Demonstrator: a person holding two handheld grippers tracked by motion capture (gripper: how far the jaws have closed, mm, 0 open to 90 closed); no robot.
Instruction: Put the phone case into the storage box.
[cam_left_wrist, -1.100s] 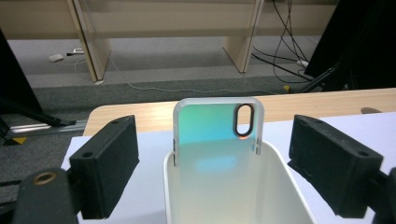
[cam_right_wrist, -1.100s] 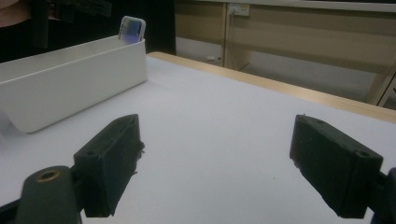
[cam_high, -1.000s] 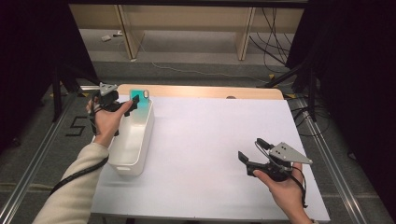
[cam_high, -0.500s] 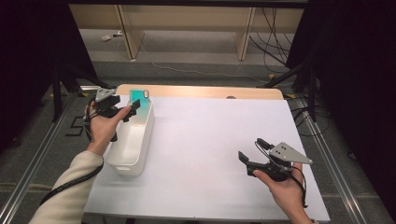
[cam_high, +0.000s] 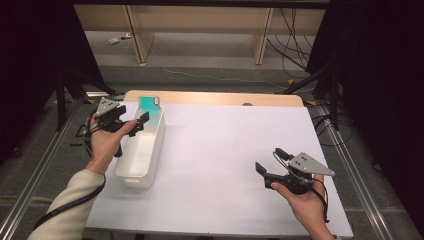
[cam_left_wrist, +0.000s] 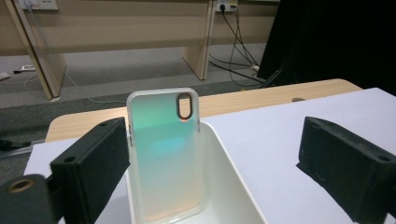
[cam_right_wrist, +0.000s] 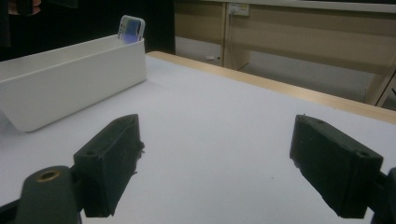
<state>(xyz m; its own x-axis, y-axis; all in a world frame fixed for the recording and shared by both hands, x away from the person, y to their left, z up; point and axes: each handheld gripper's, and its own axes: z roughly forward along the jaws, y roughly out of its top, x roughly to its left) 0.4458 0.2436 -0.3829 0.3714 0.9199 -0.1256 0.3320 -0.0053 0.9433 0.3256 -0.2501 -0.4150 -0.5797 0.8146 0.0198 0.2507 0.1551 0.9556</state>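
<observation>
Nearest us, our right claw (cam_high: 274, 166) rested low over the tabletop (cam_high: 235, 150) by its near right corner, its jaws wide apart with nothing between them, the right hand (cam_high: 305, 200) palm-up beneath it and pointing toward the far left. Farther off, along the left edge, the white bin (cam_high: 142, 150) ran from near to far, and the phone case (cam_high: 150, 107) stood upright inside it, leaning on the bin's far end wall with its camera cutout at the top. Our left claw (cam_high: 135, 122) hung just over the bin's left rim, jaws spread and just opened further, the case standing beyond them and free of both pads, as the left gripper view showed (cam_left_wrist: 163, 154). The left hand (cam_high: 102, 142) gripped from the outer side, wrist bent inward. We judged the placing done; to finish well, we should draw the claw back level and clear of the rim, so that no jaw tips the leaning case.
</observation>
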